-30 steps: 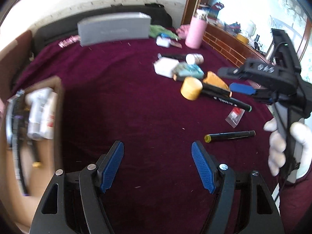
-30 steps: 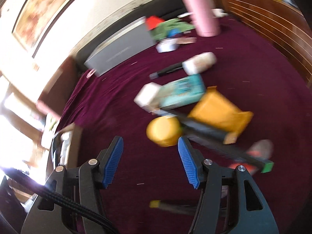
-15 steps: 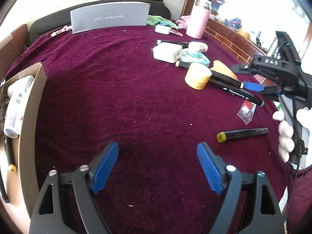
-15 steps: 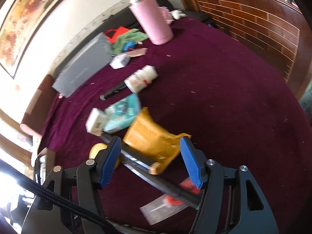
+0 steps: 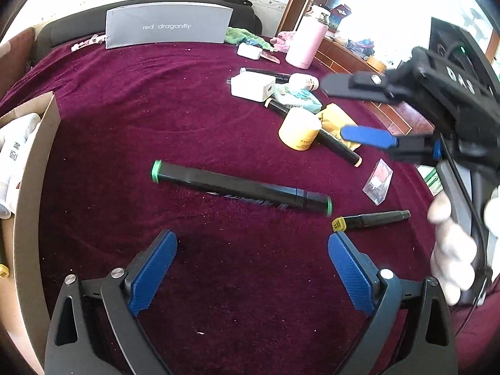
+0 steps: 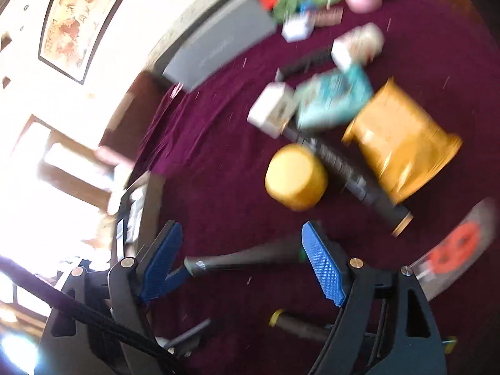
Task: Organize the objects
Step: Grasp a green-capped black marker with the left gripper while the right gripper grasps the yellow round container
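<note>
At the left a cardboard box is seen; the left gripper, jaws just opened wide and empty, is held short of the green-capped marker lying on the cloth. The right gripper, jaws likewise just widened with nothing clamped, is held above the clutter. The round marker could be nudged and rolled away if the pads are closed off-centre.

Maroon velvet surface: green-capped marker, yellow jar, white charger, pink bottle, cardboard box.
</note>
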### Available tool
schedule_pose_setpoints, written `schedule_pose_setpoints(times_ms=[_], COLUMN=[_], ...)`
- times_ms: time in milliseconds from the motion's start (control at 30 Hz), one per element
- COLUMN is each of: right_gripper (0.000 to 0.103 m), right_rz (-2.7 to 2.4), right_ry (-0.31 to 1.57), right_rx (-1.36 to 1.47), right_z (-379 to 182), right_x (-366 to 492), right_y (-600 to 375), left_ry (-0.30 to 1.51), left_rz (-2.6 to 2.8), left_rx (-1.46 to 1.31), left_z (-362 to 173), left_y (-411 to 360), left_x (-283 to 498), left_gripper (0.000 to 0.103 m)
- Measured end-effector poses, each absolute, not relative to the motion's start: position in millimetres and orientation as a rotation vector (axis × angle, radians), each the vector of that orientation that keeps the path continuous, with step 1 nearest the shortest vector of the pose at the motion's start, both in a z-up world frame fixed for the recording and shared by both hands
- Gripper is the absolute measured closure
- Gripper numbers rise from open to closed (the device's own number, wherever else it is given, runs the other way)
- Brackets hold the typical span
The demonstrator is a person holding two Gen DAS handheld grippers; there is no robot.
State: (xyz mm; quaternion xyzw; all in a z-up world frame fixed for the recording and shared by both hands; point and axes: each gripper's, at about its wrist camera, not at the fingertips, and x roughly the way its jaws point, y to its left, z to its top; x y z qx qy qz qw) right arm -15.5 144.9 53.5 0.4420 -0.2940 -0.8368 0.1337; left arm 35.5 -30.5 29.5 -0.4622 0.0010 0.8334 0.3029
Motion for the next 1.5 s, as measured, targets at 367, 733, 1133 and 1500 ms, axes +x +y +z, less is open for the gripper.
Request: schedule_pose_setpoints(times_ms=[367, 733, 1133, 1500], right_gripper=[0.023, 0.023, 0.065, 0.065], right_rz=[-2.496, -2.495, -2.640, -2.615], right_ry=[-0.831, -0.564, -0.173, -0.519], right_rx=[1.369, 1.407, 1.523, 1.481], right_z=[42, 53, 35, 33], right_x=[-68, -58, -67, -15], right_y=[142, 104, 61, 140], left_ry=[-0.031, -0.043, 0.052, -0.193], left_rz=[2.194, 2.180, 2.211, 2.266], left_rx=[-1.220, -1.218, -1.232, -1.419], left_z=[29, 28, 28, 35], left_y=[-32, -32, -22, -19], left_x=[35, 35, 39, 10], left_gripper=[0.007, 0.002, 0.002, 0.002])
